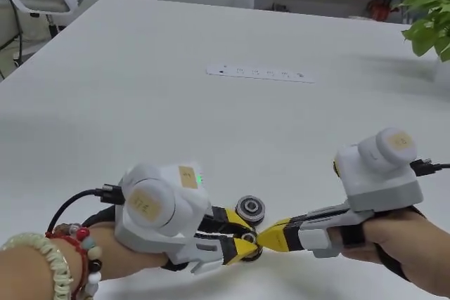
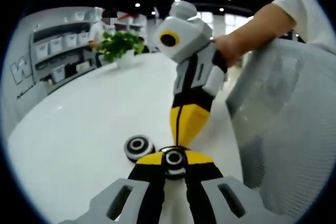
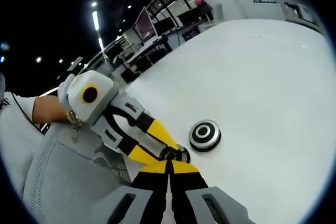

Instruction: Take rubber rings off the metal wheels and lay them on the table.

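1. The left claw [image 1: 242, 242] is closed on a small round metal wheel with a black rim [image 2: 174, 160]. It holds the wheel between its yellow tips, just above the white worktop [image 1: 211, 117] at the near edge.
2. The right claw [image 3: 169, 165] comes in from the opposite side. Its jaws are pressed together and their tips touch the rim of the held wheel. Whether they have pinched any rubber there is too small to tell.
3. A second metal wheel of the same kind [image 1: 249, 209] lies flat on the worktop just beside the two claws, with neither touching it. Its dark outer band, which looks like its black rubber ring [image 3: 192, 135], still sits around it.
4. The worktop around the claws carries no loose ring, so no ring appears to have been laid down yet.
5. By that reading the task is at an early stage. The ring on the held wheel is being worked at but is not yet off. It still has to be freed and set down, and the second wheel remains to be done after it.
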`<action>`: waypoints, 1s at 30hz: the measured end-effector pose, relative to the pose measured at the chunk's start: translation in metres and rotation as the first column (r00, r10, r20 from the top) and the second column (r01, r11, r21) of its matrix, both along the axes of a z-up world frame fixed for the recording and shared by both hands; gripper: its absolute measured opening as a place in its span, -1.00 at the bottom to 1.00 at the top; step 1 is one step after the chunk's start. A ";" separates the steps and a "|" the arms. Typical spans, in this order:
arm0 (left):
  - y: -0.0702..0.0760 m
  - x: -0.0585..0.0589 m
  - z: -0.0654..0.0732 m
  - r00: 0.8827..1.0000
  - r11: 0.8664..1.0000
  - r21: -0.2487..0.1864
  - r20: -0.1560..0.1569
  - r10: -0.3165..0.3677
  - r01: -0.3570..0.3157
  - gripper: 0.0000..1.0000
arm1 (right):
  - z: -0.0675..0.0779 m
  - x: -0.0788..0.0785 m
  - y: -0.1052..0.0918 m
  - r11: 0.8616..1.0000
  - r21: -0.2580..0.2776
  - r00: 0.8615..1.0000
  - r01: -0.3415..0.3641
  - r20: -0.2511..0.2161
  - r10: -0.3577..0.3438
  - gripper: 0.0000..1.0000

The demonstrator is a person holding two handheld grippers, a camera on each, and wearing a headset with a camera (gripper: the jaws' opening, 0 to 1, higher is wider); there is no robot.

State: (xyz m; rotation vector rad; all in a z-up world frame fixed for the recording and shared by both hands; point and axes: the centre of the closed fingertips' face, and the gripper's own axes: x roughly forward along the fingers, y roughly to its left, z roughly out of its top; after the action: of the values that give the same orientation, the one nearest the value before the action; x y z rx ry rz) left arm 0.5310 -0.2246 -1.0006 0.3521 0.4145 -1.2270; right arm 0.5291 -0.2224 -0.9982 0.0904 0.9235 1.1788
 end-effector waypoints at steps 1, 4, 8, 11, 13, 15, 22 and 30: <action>0.000 0.001 0.000 1.000 1.000 -0.002 -0.003 0.004 -0.004 -0.71 | 0.000 0.002 -0.002 1.000 0.000 1.000 0.011 -0.001 -0.011 -1.00; 0.003 0.002 0.000 1.000 1.000 -0.007 -0.022 0.014 -0.014 -0.72 | 0.000 0.008 -0.006 0.999 0.002 0.999 0.039 0.001 -0.039 -1.00; 0.002 0.000 0.001 1.000 1.000 -0.005 -0.016 0.004 -0.004 -0.72 | 0.001 0.006 -0.006 0.999 0.005 0.999 0.052 -0.007 -0.052 -1.00; 0.002 0.000 0.001 1.000 1.000 -0.001 -0.016 0.003 -0.003 -0.71 | 0.002 0.006 -0.006 0.999 -0.001 0.999 0.052 0.001 -0.052 -1.00; 0.002 -0.002 0.001 1.000 1.000 -0.001 -0.015 -0.010 0.010 -0.70 | 0.003 0.007 -0.007 0.998 0.001 0.998 0.063 0.002 -0.063 -1.00; 0.002 -0.002 0.001 1.000 1.000 0.008 0.000 -0.016 0.016 -0.74 | 0.004 0.007 -0.008 0.998 0.005 0.998 0.068 -0.004 -0.068 -1.00; 0.004 -0.001 0.001 1.000 1.000 0.013 0.008 -0.011 0.011 -0.85 | 0.005 0.001 -0.001 0.999 0.006 0.999 0.047 -0.006 -0.047 -1.00; 0.003 0.000 0.001 1.000 1.000 0.009 0.007 -0.006 0.006 -0.85 | 0.026 0.003 0.012 0.994 0.098 0.998 0.055 0.007 -0.056 -1.00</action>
State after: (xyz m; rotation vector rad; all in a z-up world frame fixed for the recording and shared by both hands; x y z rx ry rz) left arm 0.5305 -0.2216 -0.9994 0.3655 0.4136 -1.2300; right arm 0.5316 -0.2100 -0.9726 0.1882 0.8494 1.1722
